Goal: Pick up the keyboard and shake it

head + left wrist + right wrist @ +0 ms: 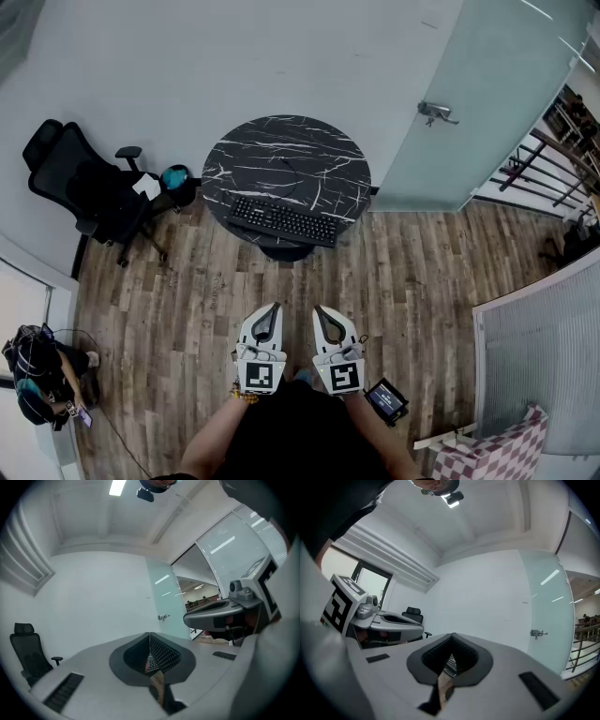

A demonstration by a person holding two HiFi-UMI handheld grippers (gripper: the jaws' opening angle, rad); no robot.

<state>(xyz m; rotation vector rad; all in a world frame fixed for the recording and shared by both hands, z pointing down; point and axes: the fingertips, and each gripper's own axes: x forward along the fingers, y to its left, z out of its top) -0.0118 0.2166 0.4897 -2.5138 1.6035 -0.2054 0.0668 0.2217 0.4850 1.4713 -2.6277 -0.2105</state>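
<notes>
A black keyboard (283, 221) lies near the front edge of a round black marble table (287, 155) in the head view. A sliver of the keyboard (150, 663) shows through the jaw notch in the left gripper view, and a sliver of the keyboard (450, 662) in the right gripper view. My left gripper (266, 315) and right gripper (324, 317) are held side by side close to my body, well short of the table. Both are shut with nothing between the jaws.
A black office chair (84, 187) stands left of the table with a teal object (174, 176) beside it. A frosted glass door (478, 94) is at the right. A person (42, 375) sits at lower left. Wood plank floor (394, 281) lies between me and the table.
</notes>
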